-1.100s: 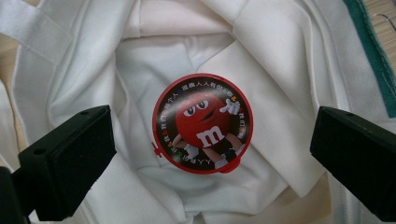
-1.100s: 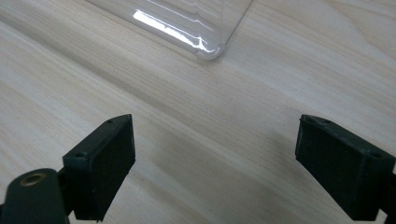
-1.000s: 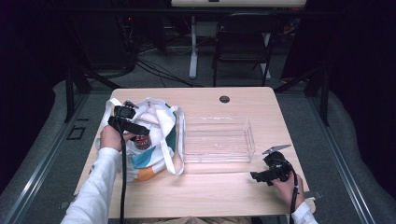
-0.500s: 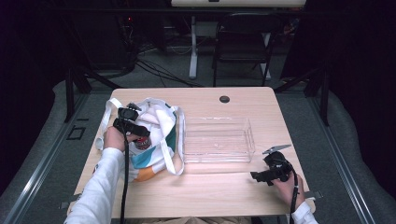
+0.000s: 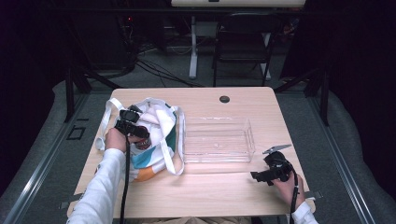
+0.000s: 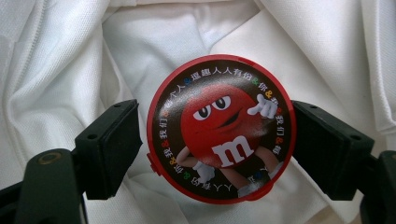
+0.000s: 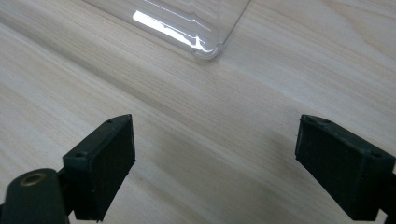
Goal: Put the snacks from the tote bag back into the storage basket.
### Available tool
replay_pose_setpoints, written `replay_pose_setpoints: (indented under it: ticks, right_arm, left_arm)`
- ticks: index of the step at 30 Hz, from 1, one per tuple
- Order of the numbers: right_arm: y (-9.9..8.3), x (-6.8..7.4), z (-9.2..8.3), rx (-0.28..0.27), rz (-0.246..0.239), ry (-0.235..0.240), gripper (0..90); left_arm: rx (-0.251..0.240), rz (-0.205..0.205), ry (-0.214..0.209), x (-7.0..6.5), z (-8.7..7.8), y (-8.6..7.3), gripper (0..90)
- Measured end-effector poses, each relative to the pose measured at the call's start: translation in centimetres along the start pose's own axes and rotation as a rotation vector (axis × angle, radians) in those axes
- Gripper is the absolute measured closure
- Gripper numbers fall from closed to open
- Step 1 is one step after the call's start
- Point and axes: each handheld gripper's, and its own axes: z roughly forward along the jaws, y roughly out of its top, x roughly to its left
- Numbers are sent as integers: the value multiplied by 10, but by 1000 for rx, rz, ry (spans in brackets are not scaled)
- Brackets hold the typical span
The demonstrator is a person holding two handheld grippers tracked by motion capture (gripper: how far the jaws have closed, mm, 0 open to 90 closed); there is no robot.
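A round red tin [image 6: 219, 130] with a red candy cartoon on its lid lies inside a white tote bag [image 5: 161, 123] at the table's left. My left gripper [image 6: 215, 140] is open and reaches into the bag. Its jaws straddle the tin: the right jaw is at the tin's rim and the left jaw is a small gap away. From above, the left gripper [image 5: 139, 134] sits over the bag's mouth with the tin [image 5: 142, 143] just under it. My right gripper [image 7: 215, 158] is open and holds nothing, low over bare wood near the table's front right [image 5: 254, 176].
A clear plastic tray [image 5: 217, 140] stands at the table's middle, and its corner [image 7: 201, 44] lies just ahead of the right gripper. A black grommet [image 5: 224, 99] is set in the far edge. A chair and cables stand beyond the table.
My left gripper has sunk a little deeper into the bag, towards the tin. The right gripper has stayed where it was.
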Motion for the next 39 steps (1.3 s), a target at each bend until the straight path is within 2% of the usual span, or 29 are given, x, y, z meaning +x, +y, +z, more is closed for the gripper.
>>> replay_pose_setpoints:
  ticks: [2,4,9,19,39]
  right_arm:
    - [0,0,0,0,0,0,116]
    - [0,0,0,0,0,1,116]
    - [0,0,0,0,-1,-3,116]
    - [0,0,0,-8,6,-6,116]
    - [0,0,-1,-10,5,0,116]
  left_arm:
    - [4,3,-2,-1,1,0,242]
    - [14,25,10,-3,2,1,254]
    - [14,42,25,-7,2,1,257]
    - [16,63,27,-7,-4,1,259]
    - [-10,105,36,-13,-38,8,259]
